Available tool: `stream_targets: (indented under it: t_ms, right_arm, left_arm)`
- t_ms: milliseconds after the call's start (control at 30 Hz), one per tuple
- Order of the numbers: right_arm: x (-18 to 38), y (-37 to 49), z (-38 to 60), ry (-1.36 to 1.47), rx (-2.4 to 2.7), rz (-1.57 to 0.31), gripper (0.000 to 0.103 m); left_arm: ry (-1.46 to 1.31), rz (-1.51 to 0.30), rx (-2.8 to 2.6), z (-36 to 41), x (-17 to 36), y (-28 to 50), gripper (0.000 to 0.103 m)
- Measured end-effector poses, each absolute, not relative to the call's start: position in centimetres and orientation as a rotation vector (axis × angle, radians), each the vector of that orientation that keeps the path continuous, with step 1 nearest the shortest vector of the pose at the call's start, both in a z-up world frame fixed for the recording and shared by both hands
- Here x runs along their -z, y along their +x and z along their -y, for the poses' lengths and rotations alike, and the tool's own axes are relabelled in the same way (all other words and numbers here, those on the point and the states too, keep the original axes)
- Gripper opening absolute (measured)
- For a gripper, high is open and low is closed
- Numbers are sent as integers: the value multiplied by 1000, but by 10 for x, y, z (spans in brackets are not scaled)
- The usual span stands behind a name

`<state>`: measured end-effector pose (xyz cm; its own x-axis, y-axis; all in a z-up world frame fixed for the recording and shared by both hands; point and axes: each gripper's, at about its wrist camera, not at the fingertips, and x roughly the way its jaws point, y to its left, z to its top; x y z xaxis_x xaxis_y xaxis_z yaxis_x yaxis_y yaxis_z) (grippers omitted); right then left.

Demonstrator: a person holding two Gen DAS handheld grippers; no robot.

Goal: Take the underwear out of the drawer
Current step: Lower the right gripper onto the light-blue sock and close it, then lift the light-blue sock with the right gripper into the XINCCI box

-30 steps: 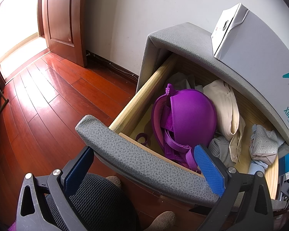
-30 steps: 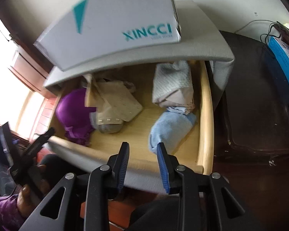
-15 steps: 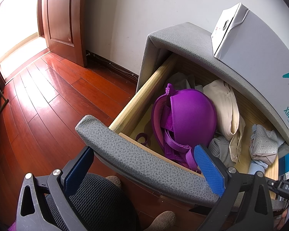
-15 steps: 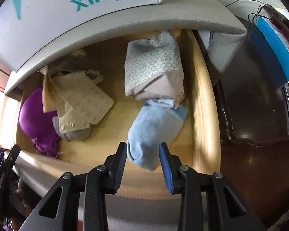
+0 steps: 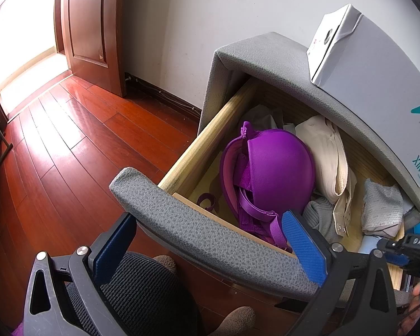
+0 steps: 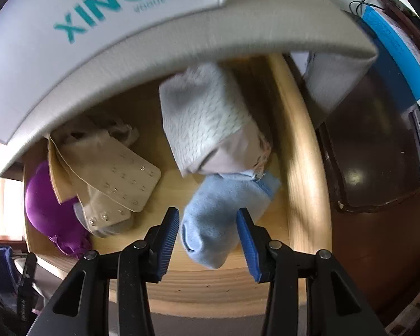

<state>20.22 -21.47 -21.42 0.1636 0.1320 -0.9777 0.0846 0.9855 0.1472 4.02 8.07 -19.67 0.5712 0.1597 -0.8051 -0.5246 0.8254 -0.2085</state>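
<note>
The open wooden drawer (image 5: pixel 198 151) (image 6: pixel 296 151) holds a purple bra (image 5: pixel 271 173) (image 6: pixel 44 212), a beige bra (image 5: pixel 330 162) (image 6: pixel 114 173), a folded grey-white garment (image 6: pixel 207 120) (image 5: pixel 380 210) and a folded light blue garment (image 6: pixel 218 218). My right gripper (image 6: pixel 208 231) is open inside the drawer, its blue fingers on either side of the light blue garment's near end. My left gripper (image 5: pixel 210 249) is wide open, straddling the drawer's grey padded front (image 5: pixel 198 232).
A white XINCCI shoe box (image 5: pixel 378 64) (image 6: pixel 92 19) stands on the grey cabinet top (image 5: pixel 280 56) over the drawer. A red wooden floor (image 5: pixel 70 140) and a door lie to the left. A dark table (image 6: pixel 378 168) with a blue item is to the right.
My right gripper has moved forward and down into the drawer and opened wider around the light blue garment. The left gripper has stayed still.
</note>
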Motion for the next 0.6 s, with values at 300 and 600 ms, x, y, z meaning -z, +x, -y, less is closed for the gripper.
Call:
stream_targets:
  t_ms: [300, 600]
  right_arm:
    - [240, 218, 212, 153, 39, -1506, 50]
    - [245, 222, 230, 309, -55, -1508, 38]
  left_arm:
    - [-459, -878, -418, -81, 197, 40, 103]
    - [-458, -879, -417, -81, 197, 40, 103]
